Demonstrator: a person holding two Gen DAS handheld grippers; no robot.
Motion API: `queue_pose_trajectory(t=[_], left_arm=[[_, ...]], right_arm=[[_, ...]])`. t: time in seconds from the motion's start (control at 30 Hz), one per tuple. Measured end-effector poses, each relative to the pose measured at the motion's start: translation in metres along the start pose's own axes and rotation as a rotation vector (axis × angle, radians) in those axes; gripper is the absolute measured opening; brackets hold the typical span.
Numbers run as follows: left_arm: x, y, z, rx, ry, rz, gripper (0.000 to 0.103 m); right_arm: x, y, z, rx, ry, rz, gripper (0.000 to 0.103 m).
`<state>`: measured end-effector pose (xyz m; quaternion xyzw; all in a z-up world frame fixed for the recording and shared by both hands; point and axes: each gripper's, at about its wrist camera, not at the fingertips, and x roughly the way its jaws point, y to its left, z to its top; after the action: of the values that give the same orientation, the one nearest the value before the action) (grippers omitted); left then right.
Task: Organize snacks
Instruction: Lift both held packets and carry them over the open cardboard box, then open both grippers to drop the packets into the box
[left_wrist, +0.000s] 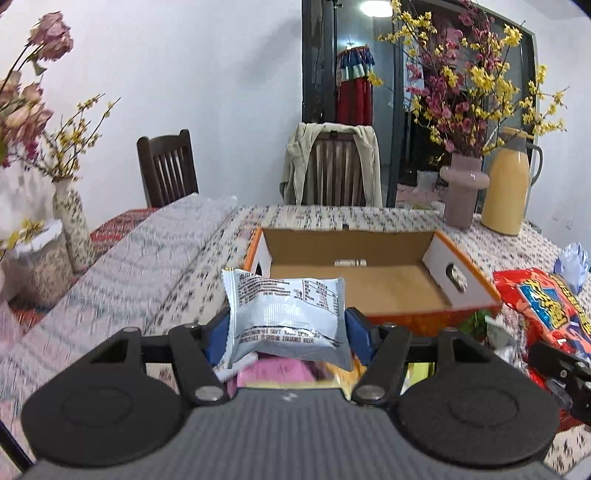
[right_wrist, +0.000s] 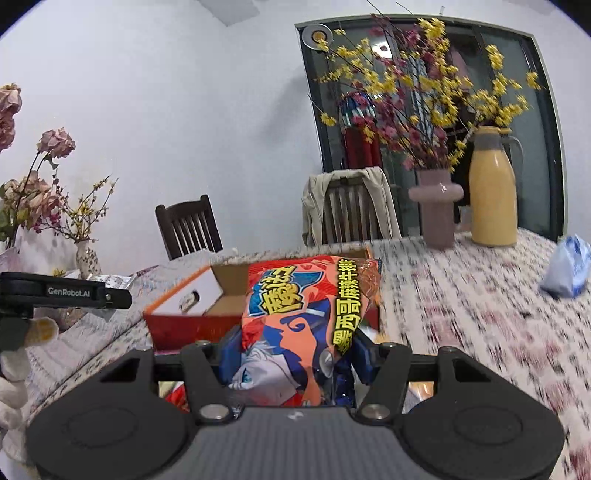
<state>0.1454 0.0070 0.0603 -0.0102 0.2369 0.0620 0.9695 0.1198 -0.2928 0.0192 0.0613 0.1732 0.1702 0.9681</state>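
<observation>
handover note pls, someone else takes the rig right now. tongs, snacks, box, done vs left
Left tongs: shut on the silver snack packet, held above the table short of the cardboard box.
Right tongs: shut on the red-orange snack bag, also in the air in front of the box.
Box: open on the patterned tablecloth; only one small white item shows on its floor.
Done: both packs picked up.
Left: drop both in the box, then fetch the blue-white packet lying to the right, and the loose wrappers under the tongs.
</observation>
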Motion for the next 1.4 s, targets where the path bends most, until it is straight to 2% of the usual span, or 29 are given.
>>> queue_pose_trajectory(t=[0.2,0.43,0.77,0.9,0.93,1.0,1.03,1.07,1.1,1.17,1.23,1.4], left_arm=[[0.029,0.006,0.030,-0.012,-0.016,-0.014,0.066],[0.072,0.013,0.049,-0.042,-0.007,-0.027,0.066],[0.147,0.013,0.057,-0.044,0.026,-0.029,0.065],[0.167,0.017,0.049,-0.048,0.034,-0.033,0.066],[0.171,0.018,0.048,-0.049,0.043,-0.036,0.066],[0.171,0.021,0.045,-0.064,0.043,-0.054,0.076],[0.170,0.023,0.045,-0.070,0.032,-0.062,0.080],[0.166,0.024,0.045,-0.072,0.016,-0.067,0.089],[0.163,0.024,0.045,-0.076,0.001,-0.065,0.100],[0.156,0.025,0.045,-0.087,-0.032,-0.061,0.103],[0.152,0.025,0.046,-0.092,-0.043,-0.064,0.103],[0.144,0.025,0.049,-0.106,-0.070,-0.053,0.103]], right_arm=[[0.046,0.008,0.034,-0.021,0.001,0.002,0.058],[0.116,0.012,0.066,-0.019,0.034,-0.015,0.058],[0.202,0.002,0.067,0.028,0.134,-0.062,0.058],[0.214,-0.004,0.059,0.031,0.141,-0.070,0.058],[0.215,-0.006,0.058,0.033,0.145,-0.071,0.060],[0.214,-0.007,0.056,0.038,0.143,-0.074,0.061],[0.212,-0.007,0.056,0.038,0.138,-0.079,0.066],[0.210,-0.006,0.056,0.037,0.128,-0.082,0.078],[0.207,-0.005,0.057,0.036,0.115,-0.088,0.084],[0.200,-0.004,0.057,0.036,0.081,-0.099,0.099],[0.195,-0.006,0.058,0.050,0.057,-0.101,0.103],[0.190,-0.009,0.060,0.070,0.040,-0.102,0.103]])
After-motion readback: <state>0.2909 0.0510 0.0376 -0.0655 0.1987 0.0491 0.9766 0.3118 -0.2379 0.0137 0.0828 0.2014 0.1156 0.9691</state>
